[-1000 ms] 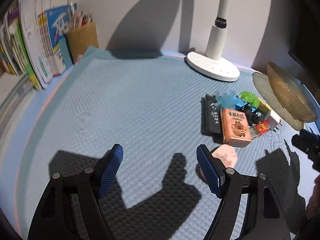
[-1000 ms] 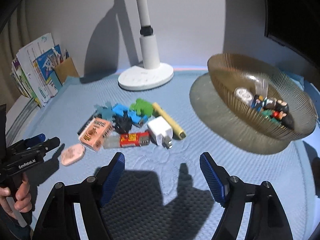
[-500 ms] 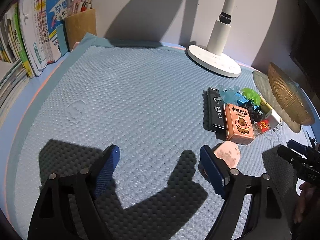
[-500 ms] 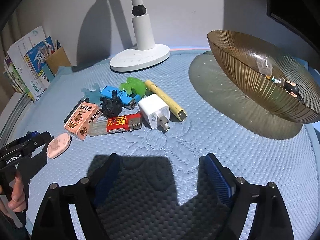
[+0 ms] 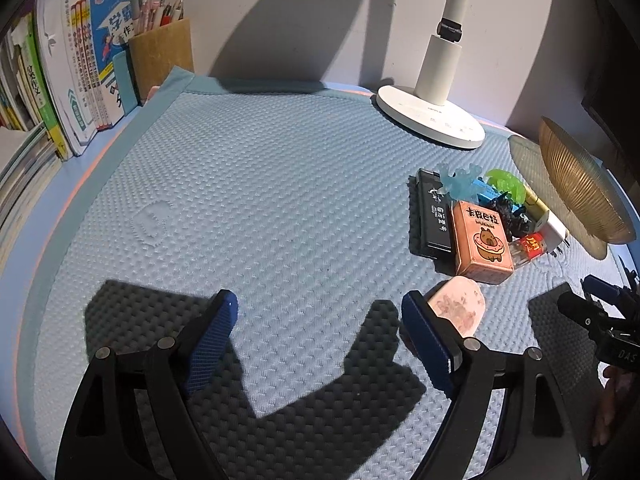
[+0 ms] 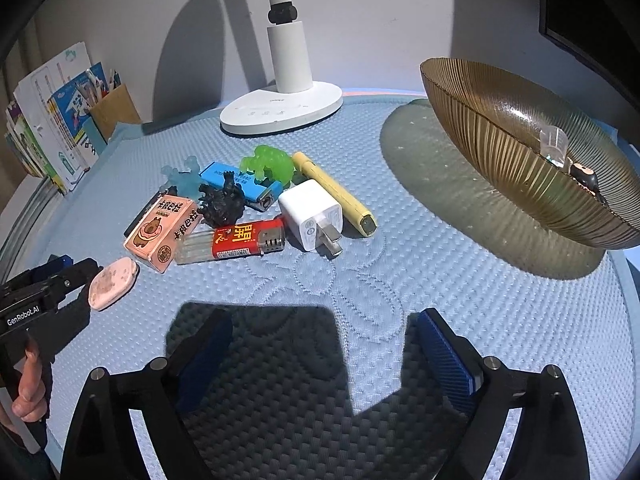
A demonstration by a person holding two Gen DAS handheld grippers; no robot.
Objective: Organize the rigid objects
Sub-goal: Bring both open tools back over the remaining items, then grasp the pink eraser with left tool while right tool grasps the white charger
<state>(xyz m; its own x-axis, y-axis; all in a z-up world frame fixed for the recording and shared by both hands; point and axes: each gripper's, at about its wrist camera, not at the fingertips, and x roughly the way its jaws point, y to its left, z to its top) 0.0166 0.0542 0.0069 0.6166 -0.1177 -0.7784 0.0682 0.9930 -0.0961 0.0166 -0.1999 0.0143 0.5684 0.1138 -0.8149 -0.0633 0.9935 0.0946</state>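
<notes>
A cluster of small items lies on the blue mat: a pink capybara box (image 6: 160,232), a red lighter (image 6: 244,240), a white charger plug (image 6: 314,216), a yellow pen (image 6: 334,194), a blue lighter (image 6: 240,184), a black figurine (image 6: 222,202), a green toy (image 6: 270,164) and a pink oval eraser (image 6: 112,282). A ribbed amber bowl (image 6: 500,140) at the right holds several small items. My left gripper (image 5: 320,320) is open and empty, its right finger just left of the eraser (image 5: 458,306). My right gripper (image 6: 320,344) is open and empty, in front of the cluster.
A white lamp base (image 6: 280,110) stands behind the cluster. Books (image 5: 52,80) and a brown pen holder (image 5: 160,60) line the far left edge. A black lighter (image 5: 432,216) lies left of the pink box. A dark monitor edge (image 6: 592,12) is at the far right.
Both grippers have dropped lower and moved closer to the cluster. The left gripper has edged toward the pink eraser. Both stay open.
</notes>
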